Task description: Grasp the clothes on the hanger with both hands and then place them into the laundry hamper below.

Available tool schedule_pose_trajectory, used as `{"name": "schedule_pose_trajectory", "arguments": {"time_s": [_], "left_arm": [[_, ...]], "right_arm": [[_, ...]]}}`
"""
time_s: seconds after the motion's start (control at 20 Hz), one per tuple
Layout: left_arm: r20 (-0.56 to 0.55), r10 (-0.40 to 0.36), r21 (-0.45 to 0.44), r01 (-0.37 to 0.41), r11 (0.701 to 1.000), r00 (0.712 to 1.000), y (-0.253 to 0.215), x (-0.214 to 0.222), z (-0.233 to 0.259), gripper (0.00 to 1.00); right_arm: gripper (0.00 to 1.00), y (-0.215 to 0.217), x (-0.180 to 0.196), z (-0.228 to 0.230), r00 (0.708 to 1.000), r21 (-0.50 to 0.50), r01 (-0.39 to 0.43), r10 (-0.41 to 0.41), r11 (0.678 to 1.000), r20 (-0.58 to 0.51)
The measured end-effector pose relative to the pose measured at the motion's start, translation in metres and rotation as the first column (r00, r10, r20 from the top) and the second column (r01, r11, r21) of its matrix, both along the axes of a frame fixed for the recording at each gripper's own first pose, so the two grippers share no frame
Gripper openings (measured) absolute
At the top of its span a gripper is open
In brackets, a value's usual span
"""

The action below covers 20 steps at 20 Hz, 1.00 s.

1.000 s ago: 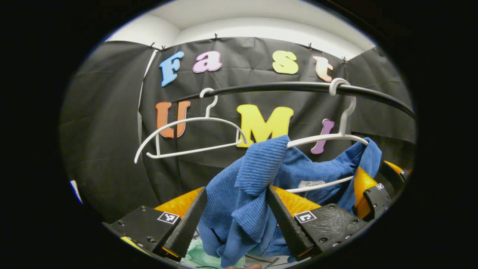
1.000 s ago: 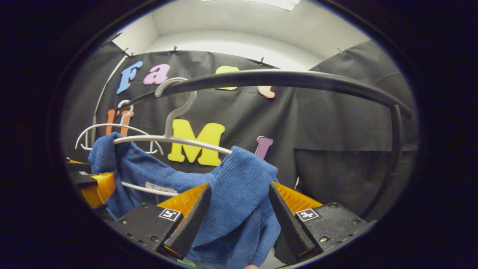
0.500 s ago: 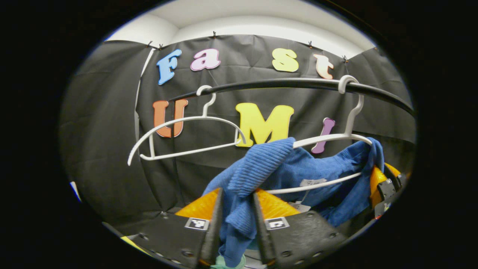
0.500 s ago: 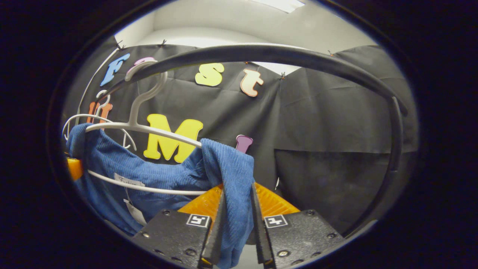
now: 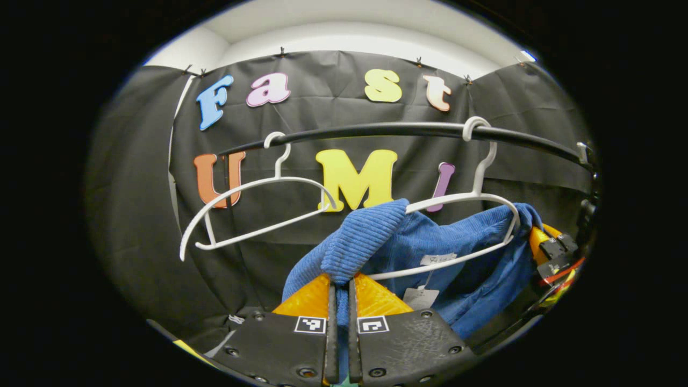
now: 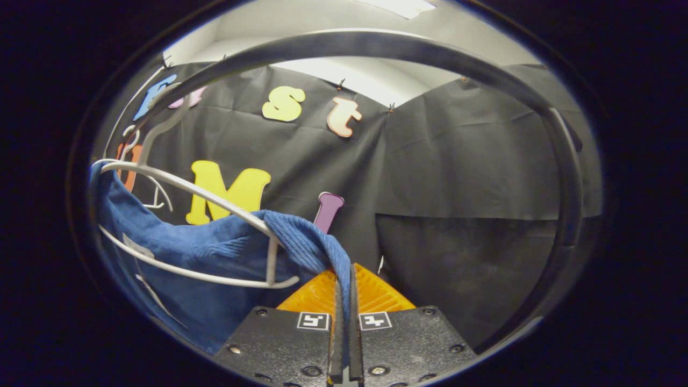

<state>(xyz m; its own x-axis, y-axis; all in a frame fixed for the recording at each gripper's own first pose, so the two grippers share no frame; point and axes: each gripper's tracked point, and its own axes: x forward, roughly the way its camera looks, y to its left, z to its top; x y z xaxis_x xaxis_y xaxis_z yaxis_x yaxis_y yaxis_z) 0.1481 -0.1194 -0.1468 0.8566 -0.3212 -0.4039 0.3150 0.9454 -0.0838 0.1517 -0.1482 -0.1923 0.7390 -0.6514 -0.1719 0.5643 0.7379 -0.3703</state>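
while each tool (image 5: pixel 342 301) (image 6: pixel 345 301) pinches one shoulder, the blue sweater (image 5: pixel 430 242) spans lengthwise along its white hanger (image 5: pixel 462 200).

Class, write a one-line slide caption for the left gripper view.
Left tool shut on blue top hanging on white hanger.

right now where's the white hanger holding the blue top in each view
Left gripper view: the white hanger hangs right of centre, the blue top draped over it.
Right gripper view: the same hanger sits at the left, its near end just above the right gripper.
Shared landmark: the black rail that its hook hangs on, arching across the top in the right gripper view.
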Motion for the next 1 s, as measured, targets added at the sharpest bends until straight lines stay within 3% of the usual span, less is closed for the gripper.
{"name": "schedule_pose_trajectory", "arguments": {"time_s": [0.15,0.25,0.5,0.6,0.65,0.7,0.85,0.9,1.0], "left_arm": [[0.022,-0.027,0.012,0.027,1.000,0.999,0.021,0.002,0.018,0.03],[-0.008,-0.055,-0.047,0.054,0.997,0.998,0.026,0.003,0.024,0.11],[-0.057,-0.140,-0.152,0.130,0.980,0.988,0.030,-0.012,0.039,0.07],[-0.092,-0.174,-0.218,0.151,0.964,0.980,0.032,-0.014,0.046,0.02],[-0.097,-0.195,-0.235,0.168,0.957,0.976,0.034,-0.019,0.049,0.06],[-0.099,-0.213,-0.259,0.181,0.949,0.972,0.035,-0.017,0.053,0.01],[-0.121,-0.259,-0.331,0.207,0.921,0.958,0.039,-0.018,0.058,0.06],[-0.130,-0.272,-0.365,0.209,0.907,0.953,0.041,-0.018,0.061,0.01],[-0.140,-0.313,-0.467,0.215,0.857,0.939,0.041,-0.019,0.071,0.02]], "right_arm": [[0.07,-0.008,-0.010,0.004,1.000,0.011,0.012,-0.013,1.000,0.012],[0.07,-0.005,-0.013,0.008,1.000,0.001,0.003,-0.003,1.000,0.020],[0.07,-0.001,-0.015,0.004,1.000,0.024,-0.013,0.012,1.000,0.013],[0.07,-0.001,-0.017,0.003,1.000,0.028,-0.015,0.014,1.000,0.009],[0.07,-0.001,-0.018,0.003,1.000,0.034,-0.016,0.016,0.999,0.012],[0.06,-0.001,-0.019,0.005,1.000,0.033,-0.017,0.017,0.999,0.014],[0.07,0.000,-0.022,0.004,1.000,0.026,-0.020,0.020,0.999,0.013],[0.06,0.000,-0.023,0.004,1.000,0.023,-0.022,0.022,0.999,0.012],[0.06,-0.002,-0.025,0.005,1.000,0.030,-0.021,0.020,0.999,0.012]]}}
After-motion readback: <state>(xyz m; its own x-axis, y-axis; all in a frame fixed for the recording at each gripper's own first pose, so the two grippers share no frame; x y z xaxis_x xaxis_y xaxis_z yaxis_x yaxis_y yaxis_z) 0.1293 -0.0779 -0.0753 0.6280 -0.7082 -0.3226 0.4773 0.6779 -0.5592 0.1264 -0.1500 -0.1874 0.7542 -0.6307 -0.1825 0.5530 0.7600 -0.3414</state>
